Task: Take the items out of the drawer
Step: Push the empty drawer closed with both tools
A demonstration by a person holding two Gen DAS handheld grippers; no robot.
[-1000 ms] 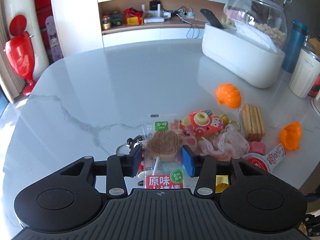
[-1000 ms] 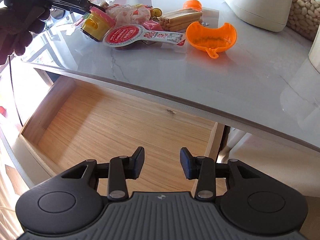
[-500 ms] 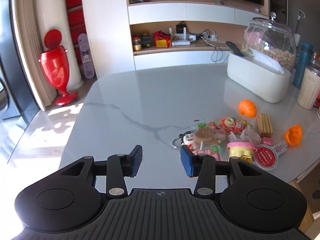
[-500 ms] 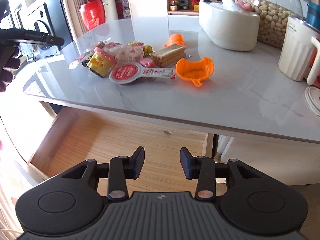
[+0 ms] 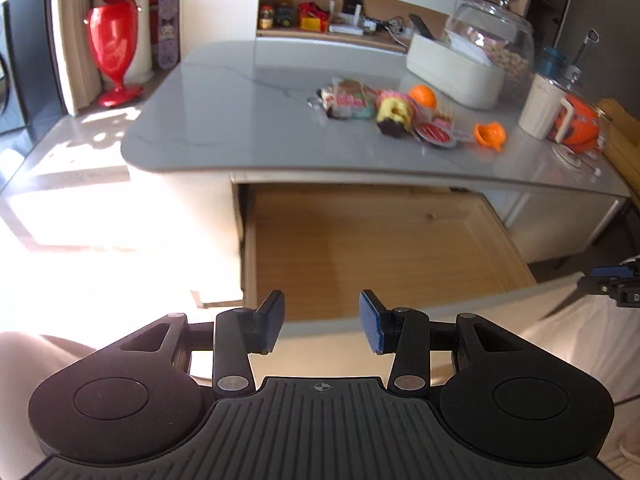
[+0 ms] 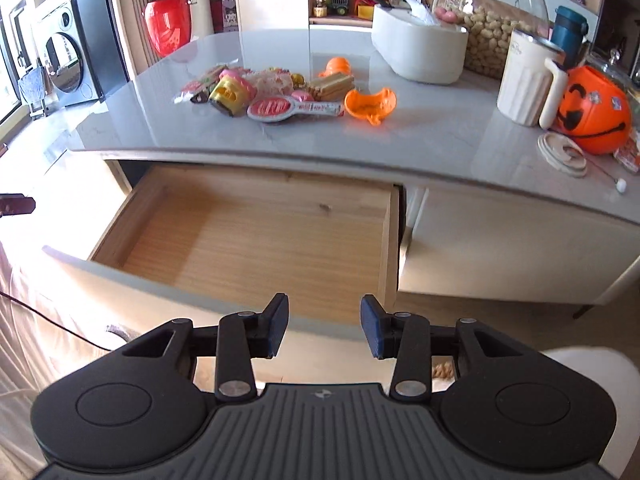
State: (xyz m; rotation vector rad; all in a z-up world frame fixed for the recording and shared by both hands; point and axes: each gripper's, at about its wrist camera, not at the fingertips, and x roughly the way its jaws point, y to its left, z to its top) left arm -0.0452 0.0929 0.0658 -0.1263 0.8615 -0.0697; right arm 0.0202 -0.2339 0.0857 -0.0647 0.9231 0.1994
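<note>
The wooden drawer (image 5: 372,248) (image 6: 256,240) stands pulled out under the grey marble tabletop, and its floor shows bare wood. A heap of snack packets and toys (image 5: 384,110) (image 6: 256,96) lies on the tabletop above it, with an orange scoop-shaped toy (image 6: 370,104) (image 5: 489,134) at the heap's right. My left gripper (image 5: 321,322) hovers open in front of the drawer's front edge, holding nothing. My right gripper (image 6: 324,326) is also open and empty, back from the drawer front. The tip of the other gripper (image 5: 612,284) shows at the right edge of the left wrist view.
A white tub (image 6: 418,54), a glass jar of nuts (image 6: 494,20), a cream jug (image 6: 528,80) and an orange pumpkin bucket (image 6: 592,108) stand at the table's right. A red bin (image 6: 166,28) stands by the far wall. Pale fabric (image 6: 24,320) lies at lower left.
Both grippers have pulled back and away from the table. The left one let go of the biscuit packet onto the heap and now faces the drawer.
</note>
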